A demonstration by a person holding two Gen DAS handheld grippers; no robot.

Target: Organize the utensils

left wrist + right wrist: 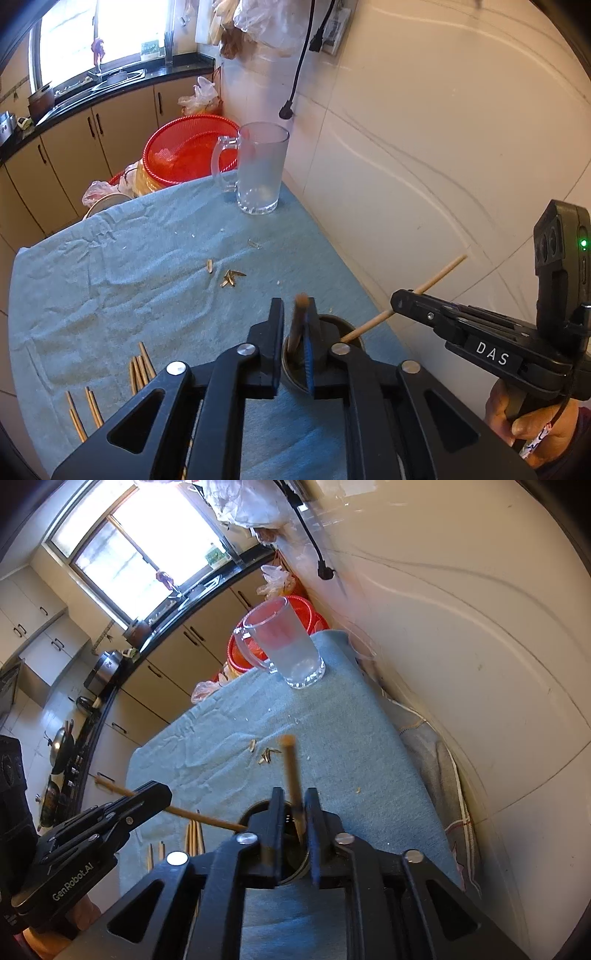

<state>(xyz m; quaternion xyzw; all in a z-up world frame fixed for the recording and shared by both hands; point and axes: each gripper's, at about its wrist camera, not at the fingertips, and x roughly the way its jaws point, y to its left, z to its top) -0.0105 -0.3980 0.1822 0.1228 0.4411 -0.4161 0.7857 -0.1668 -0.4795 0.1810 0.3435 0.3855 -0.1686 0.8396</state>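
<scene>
A dark round metal cup point(345, 325) stands on the teal cloth point(147, 280) just under both grippers. My left gripper point(295, 306) is over the cup with its jaws slightly apart. A brown chopstick point(295, 330) stands between them, leaning on the right finger, lower end in the cup. My right gripper point(295, 797) is also slightly open around a blurred chopstick point(290, 764) that dips into the cup point(258, 809). Each gripper shows in the other's view, the right gripper point(397, 301) and the left gripper point(162, 792), with a chopstick point(439, 275) passing through.
Several loose chopsticks point(140, 369) lie on the cloth at the near left. A glass mug point(260, 173) stands at the far edge, with seed husks point(231, 277) mid-cloth. A red basket point(184, 147) sits beyond the table. The tiled wall point(443, 147) runs close on the right.
</scene>
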